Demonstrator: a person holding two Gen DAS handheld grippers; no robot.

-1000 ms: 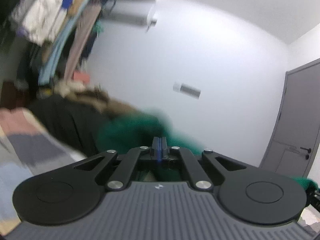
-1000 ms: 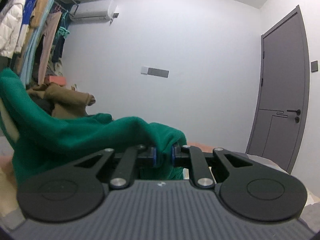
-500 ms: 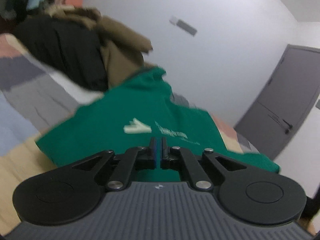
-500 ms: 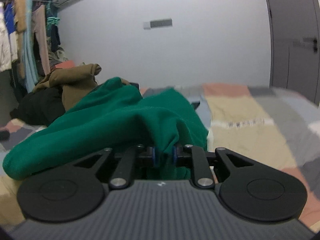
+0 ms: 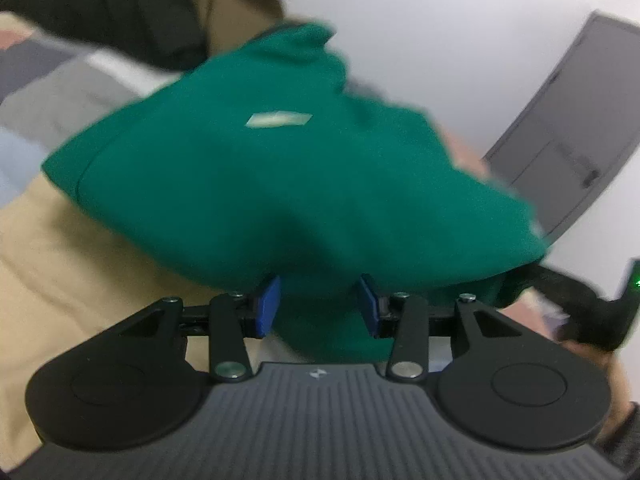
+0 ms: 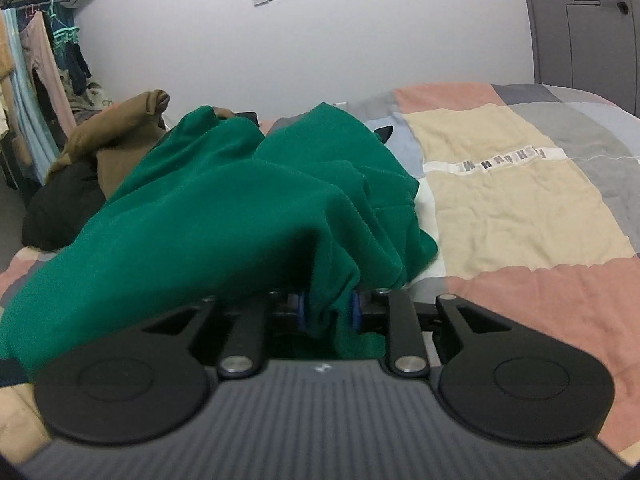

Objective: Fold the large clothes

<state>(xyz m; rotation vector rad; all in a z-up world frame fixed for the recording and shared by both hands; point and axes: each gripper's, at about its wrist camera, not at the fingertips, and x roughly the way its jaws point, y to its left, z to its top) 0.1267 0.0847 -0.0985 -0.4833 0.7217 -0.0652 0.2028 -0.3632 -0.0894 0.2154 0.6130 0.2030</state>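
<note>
A large green sweatshirt (image 5: 260, 184) with a small pale logo lies spread and bunched on the patchwork bed. My left gripper (image 5: 318, 308) is at its near hem. Its jaws are opening, and the blue pads (image 5: 268, 308) stand apart with green cloth hanging loose between them. In the right wrist view the sweatshirt (image 6: 224, 216) is heaped in folds. My right gripper (image 6: 328, 312) holds a bunched fold of it between its blue pads, and its jaws are starting to open.
The patchwork quilt (image 6: 500, 208) runs right and forward. A brown garment (image 6: 120, 140) and a black one (image 6: 60, 208) are piled behind the sweatshirt. Clothes hang on a rack (image 6: 36, 72) at far left. A grey door (image 6: 580, 20) is at back right.
Both grippers have tipped downward and sunk toward the bed, bringing the sweatshirt down onto it. The left jaws, pressed together before, now stand apart. The right pads have spread slightly.
</note>
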